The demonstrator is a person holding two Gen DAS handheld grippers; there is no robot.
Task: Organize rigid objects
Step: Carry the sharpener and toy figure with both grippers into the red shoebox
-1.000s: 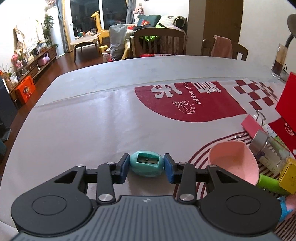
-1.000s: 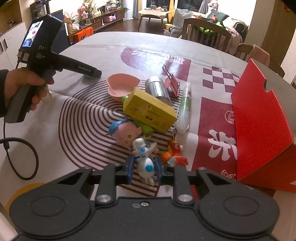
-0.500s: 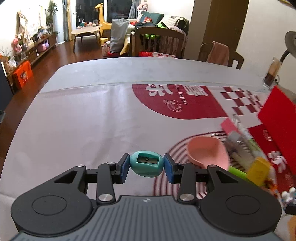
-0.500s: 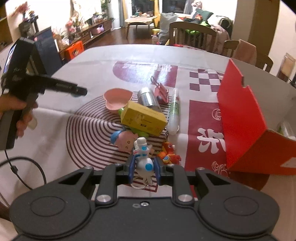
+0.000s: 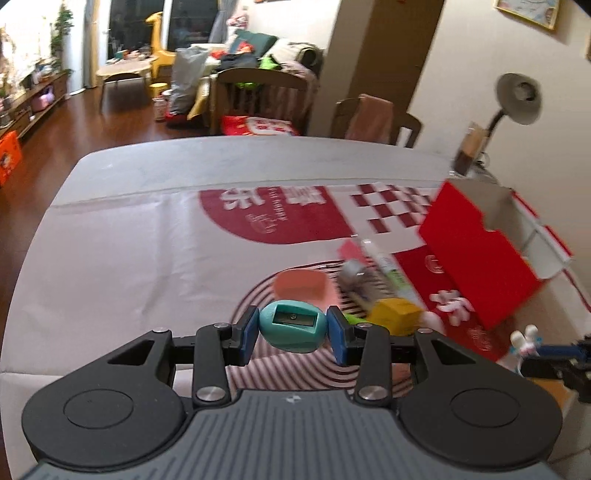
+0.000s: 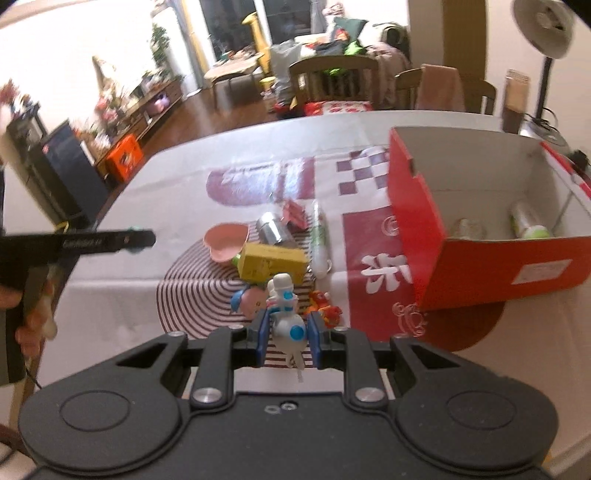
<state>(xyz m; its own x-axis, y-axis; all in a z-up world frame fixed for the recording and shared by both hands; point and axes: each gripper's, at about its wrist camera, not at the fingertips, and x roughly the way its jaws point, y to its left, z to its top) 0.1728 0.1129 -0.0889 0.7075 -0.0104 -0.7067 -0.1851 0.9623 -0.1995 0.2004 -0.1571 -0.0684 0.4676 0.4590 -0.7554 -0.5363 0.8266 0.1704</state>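
Observation:
My left gripper (image 5: 292, 334) is shut on a teal egg-shaped pencil sharpener (image 5: 291, 325), held above the table; it also shows from the side in the right wrist view (image 6: 140, 238). My right gripper (image 6: 287, 338) is shut on a white and blue toy figure (image 6: 286, 314), lifted above the table; the figure shows at the right edge of the left wrist view (image 5: 522, 343). An open red cardboard box (image 6: 491, 258) stands at the right, with bottles (image 6: 528, 223) inside.
A pile lies on the striped mat: a pink heart-shaped dish (image 6: 225, 245), a yellow box (image 6: 271, 260), a metal can (image 6: 271, 229), a pink binder clip (image 6: 293, 214), a tube (image 6: 318, 240), a pink-faced doll (image 6: 251, 299) and a small orange toy (image 6: 327, 308). A desk lamp (image 6: 546, 22) stands behind the box.
Both grippers have risen and swung right toward the red box, still holding their objects. The box's open inside has come into view.

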